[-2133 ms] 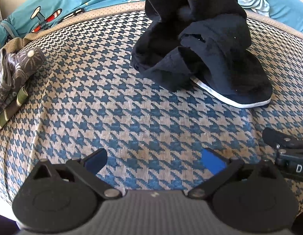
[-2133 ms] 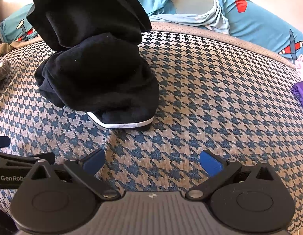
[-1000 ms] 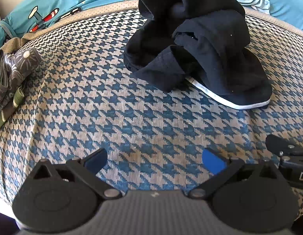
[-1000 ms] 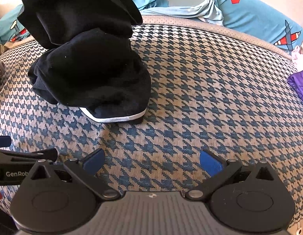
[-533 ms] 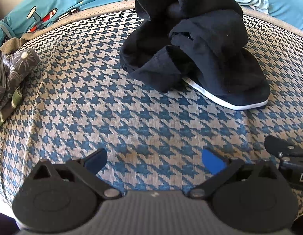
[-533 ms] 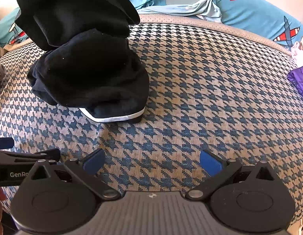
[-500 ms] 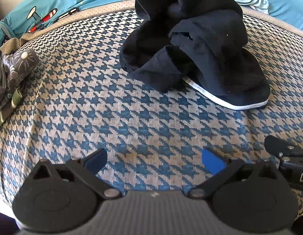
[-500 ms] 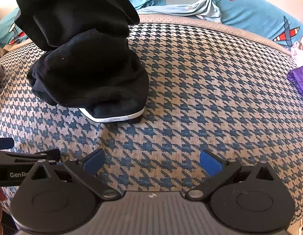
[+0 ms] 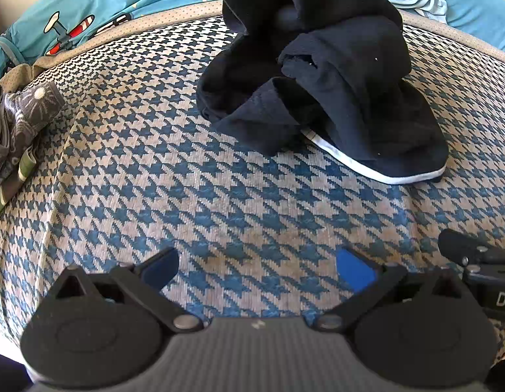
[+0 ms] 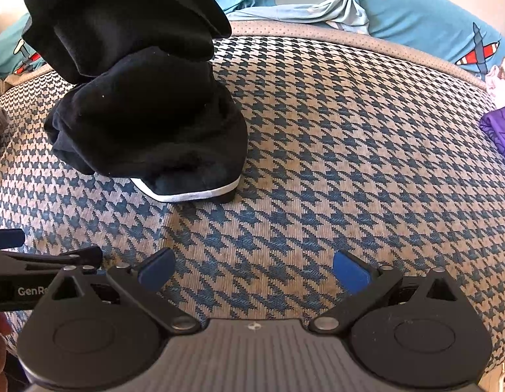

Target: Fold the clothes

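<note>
— What has changed for us in the last two seconds?

— Little: the black garment (image 9: 330, 75) has only swayed — it hangs from above, its white-trimmed hem bunched on the houndstooth cushion (image 9: 193, 189). Our left hand-held gripper (image 9: 257, 269) and right hand-held gripper (image 10: 252, 269) stay spread, empty.

— So folding hasn't begun.

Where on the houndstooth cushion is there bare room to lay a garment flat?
Bare houndstooth cushion lies right of the black garment, reaching toward the purple cloth, and in front of it near both open tongs. Crowded: the grey patterned clothes at the left edge.
</note>
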Tool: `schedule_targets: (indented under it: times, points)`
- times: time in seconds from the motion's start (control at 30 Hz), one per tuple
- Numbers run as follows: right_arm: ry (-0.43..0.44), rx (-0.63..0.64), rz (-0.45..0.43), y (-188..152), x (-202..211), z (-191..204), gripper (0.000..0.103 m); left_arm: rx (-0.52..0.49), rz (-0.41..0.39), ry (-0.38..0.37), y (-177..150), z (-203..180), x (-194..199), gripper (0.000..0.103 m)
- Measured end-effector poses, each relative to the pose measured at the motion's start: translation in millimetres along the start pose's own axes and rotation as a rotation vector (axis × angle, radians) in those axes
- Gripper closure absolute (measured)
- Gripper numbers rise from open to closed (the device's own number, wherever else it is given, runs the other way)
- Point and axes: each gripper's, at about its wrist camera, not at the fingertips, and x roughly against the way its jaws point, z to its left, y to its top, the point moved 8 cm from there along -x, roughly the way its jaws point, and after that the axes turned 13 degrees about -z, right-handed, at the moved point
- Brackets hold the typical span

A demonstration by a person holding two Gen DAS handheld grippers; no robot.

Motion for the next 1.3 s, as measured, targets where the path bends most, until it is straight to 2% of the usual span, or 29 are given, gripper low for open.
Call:
schedule_targets:
  times: [0.9, 1.3]
  points:
    - [-0.069, -0.021, -0.018, 2.4, -1.3, -7.6, 0.0, -0.038, -0.025, 0.006, -0.1, -6.1, 7.2, 0.0]
    - [-0.122, -0.071, -0.012, 1.8, -6.3, -12.6, 0.0, -0.091, -0.112, 0.013, 8.3, -7.6, 27.6, 0.0]
